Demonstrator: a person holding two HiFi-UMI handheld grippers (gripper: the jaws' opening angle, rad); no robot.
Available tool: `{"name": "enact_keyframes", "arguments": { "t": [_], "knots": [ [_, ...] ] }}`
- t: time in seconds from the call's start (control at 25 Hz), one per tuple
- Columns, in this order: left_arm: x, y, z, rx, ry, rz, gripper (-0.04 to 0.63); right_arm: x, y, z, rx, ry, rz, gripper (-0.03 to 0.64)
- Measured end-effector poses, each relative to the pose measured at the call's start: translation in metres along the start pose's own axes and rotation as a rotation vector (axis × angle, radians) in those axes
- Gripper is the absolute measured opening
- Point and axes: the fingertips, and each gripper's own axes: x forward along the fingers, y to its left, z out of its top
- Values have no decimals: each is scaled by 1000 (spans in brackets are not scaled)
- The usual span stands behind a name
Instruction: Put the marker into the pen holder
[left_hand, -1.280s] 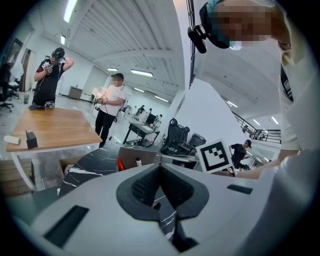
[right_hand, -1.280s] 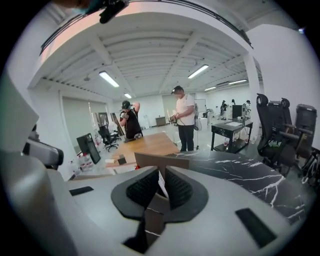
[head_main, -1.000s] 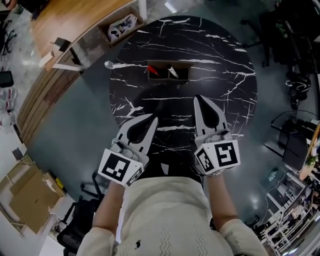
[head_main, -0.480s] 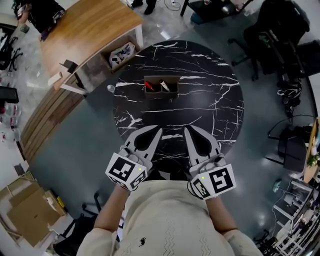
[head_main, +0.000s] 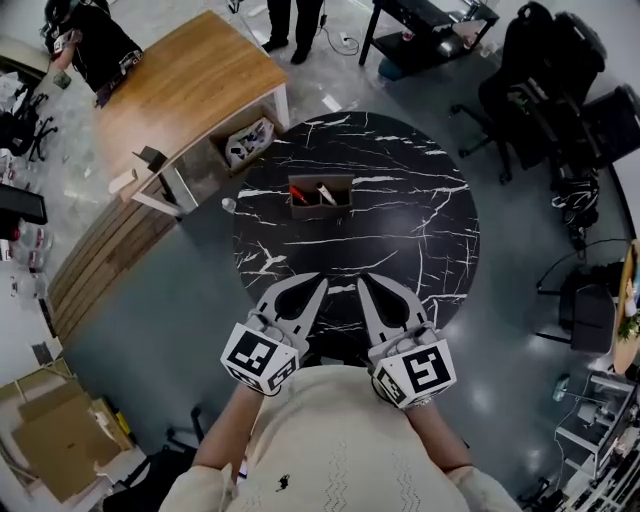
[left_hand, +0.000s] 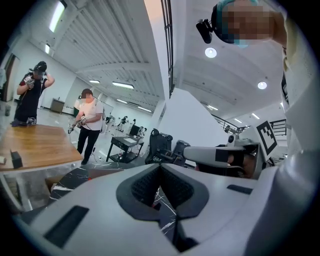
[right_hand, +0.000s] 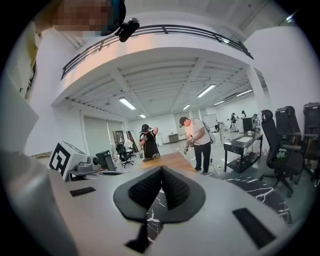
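Head view, rectangular pen holder (head_main: 320, 208), marble table (head_main: 405, 225)

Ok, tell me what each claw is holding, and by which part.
Nothing is held. The left claw and right claw are both shut on nothing.

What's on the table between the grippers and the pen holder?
Nothing. In the head view, the table between the pen holder and the left gripper and right gripper is bare black marble.
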Motion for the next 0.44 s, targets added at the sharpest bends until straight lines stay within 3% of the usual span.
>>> {"name": "enact_keyframes", "arguments": {
  "t": [0.44],
  "knots": [
    [-2,5,10,10,-21,9,8,5,10,6,-35,4,15,17]
  ]
}}
